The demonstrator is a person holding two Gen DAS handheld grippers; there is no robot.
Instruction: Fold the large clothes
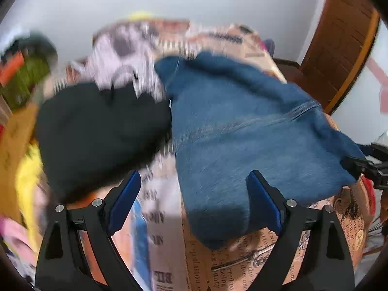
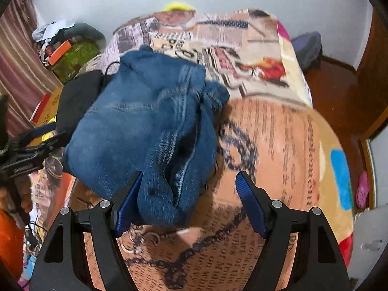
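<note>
Left gripper (image 1: 194, 200): fingers spread wide, nothing clamped. The right-hand blue pad (image 1: 264, 203) sat against the near edge of the jeans (image 1: 242, 133), but contact vs. overlap couldn't be told from that view. The left-hand pad was over bare printed blanket (image 1: 165, 242). Gripper was pitched down toward the bed, and the frame was motion-blurred.

Right gripper (image 2: 189, 198): fingers also wide apart, not pinching. The near folded end of the jeans (image 2: 145, 126) drooped into the gap, resting against the left-hand pad (image 2: 128, 201); the right-hand pad stood clear over the blanket (image 2: 278, 145). It was also angled down at the bed.

Jeans lay bunched in a rough fold on the blanket, seams showing. Just beside them, on the left, lay a black garment (image 1: 101, 133), touching their edge. Farther out: green box (image 2: 72, 58) among clutter near the wall, wooden door (image 1: 339, 36) at the right.
</note>
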